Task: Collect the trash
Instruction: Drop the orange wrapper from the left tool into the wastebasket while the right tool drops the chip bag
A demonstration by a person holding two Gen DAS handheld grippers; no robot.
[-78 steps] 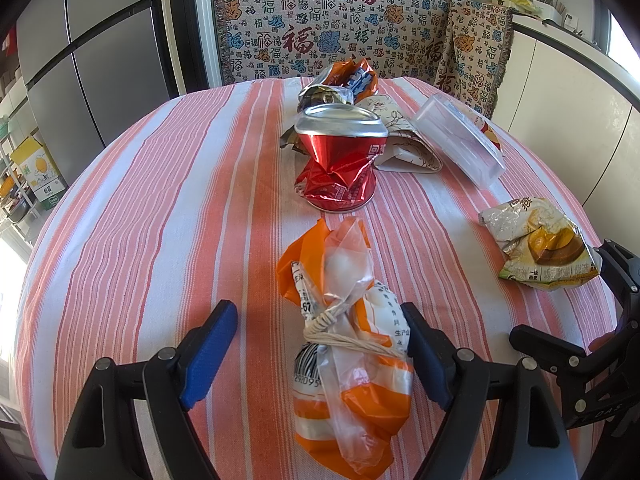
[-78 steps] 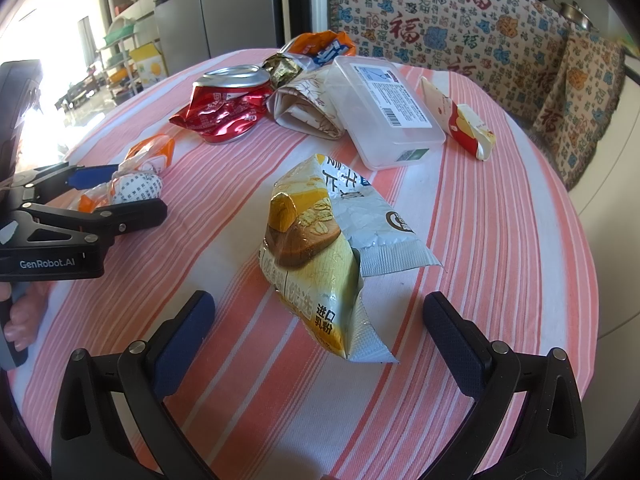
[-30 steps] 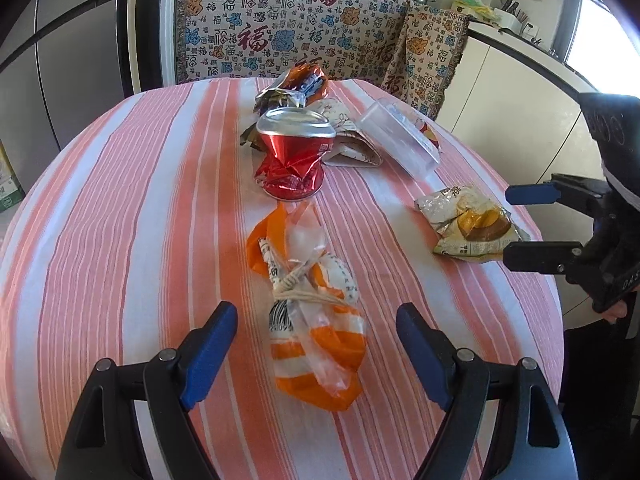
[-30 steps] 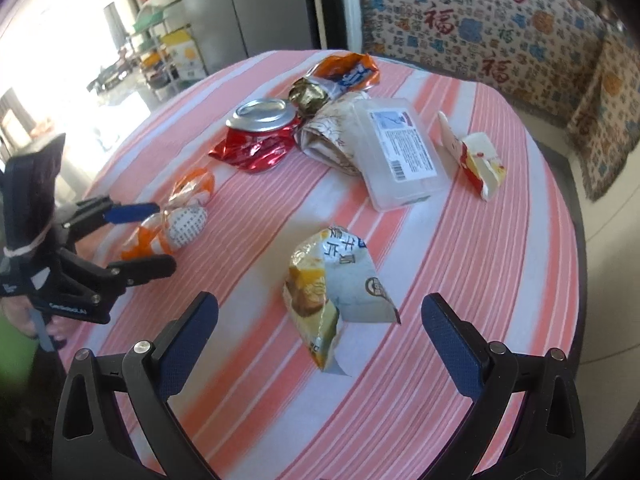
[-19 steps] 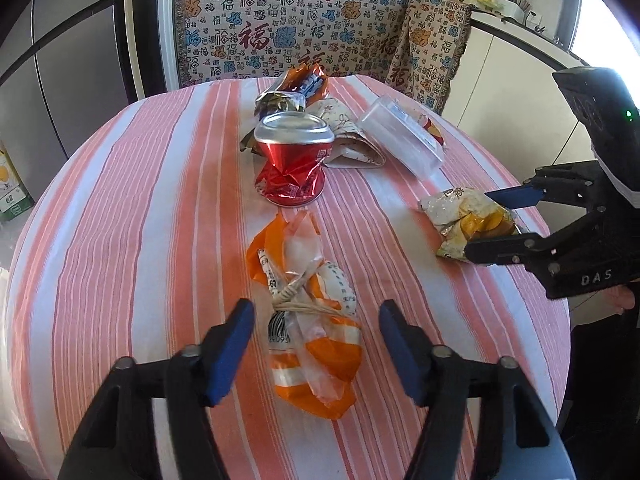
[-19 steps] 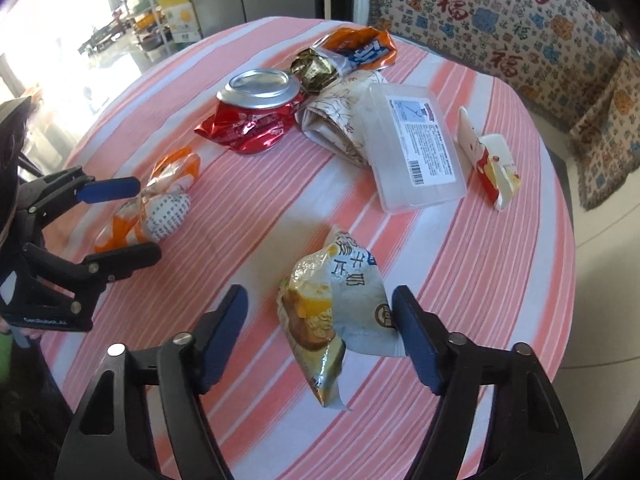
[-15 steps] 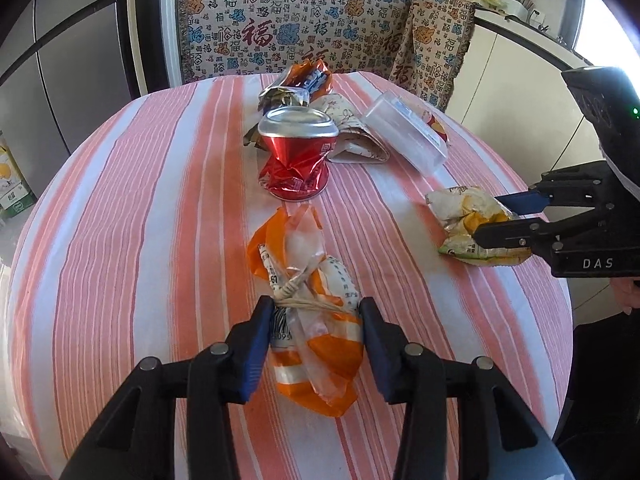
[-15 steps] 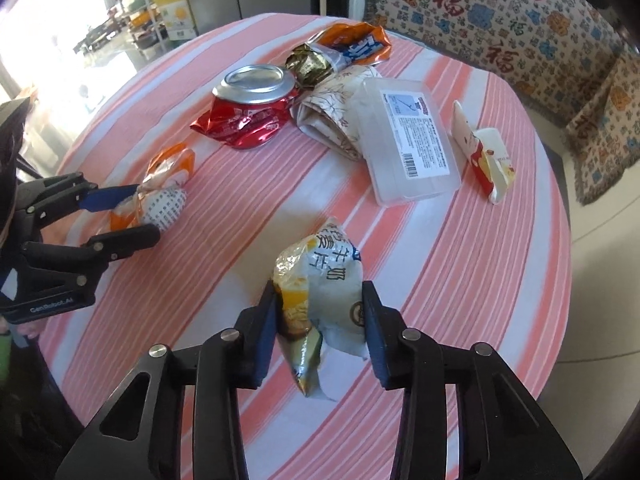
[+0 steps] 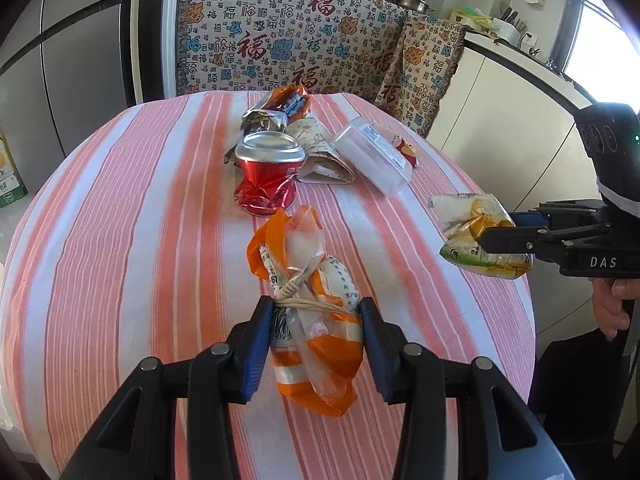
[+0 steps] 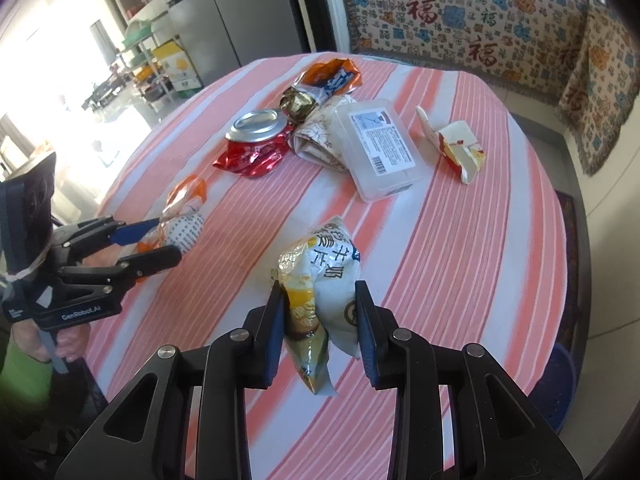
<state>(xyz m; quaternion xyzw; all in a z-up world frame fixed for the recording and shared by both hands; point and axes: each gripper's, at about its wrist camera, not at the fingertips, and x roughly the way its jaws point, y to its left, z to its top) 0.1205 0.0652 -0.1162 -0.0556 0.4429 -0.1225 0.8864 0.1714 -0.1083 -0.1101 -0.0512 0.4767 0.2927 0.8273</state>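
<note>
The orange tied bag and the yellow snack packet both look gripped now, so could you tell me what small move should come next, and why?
Probably lift both straight up off the striped tablecloth. The left tool is shut on the orange tied bag, the right tool on the yellow snack packet, and no bin is in view yet.

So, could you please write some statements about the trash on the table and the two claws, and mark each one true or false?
1. The left claw is closed on the orange tied bag. True.
2. The right claw is open and holds nothing. False: it grips the yellow snack packet.
3. The crushed red can lies on the striped tablecloth. True.
4. The clear plastic box is stacked on the can. False: it lies beside it, on the table.
</note>
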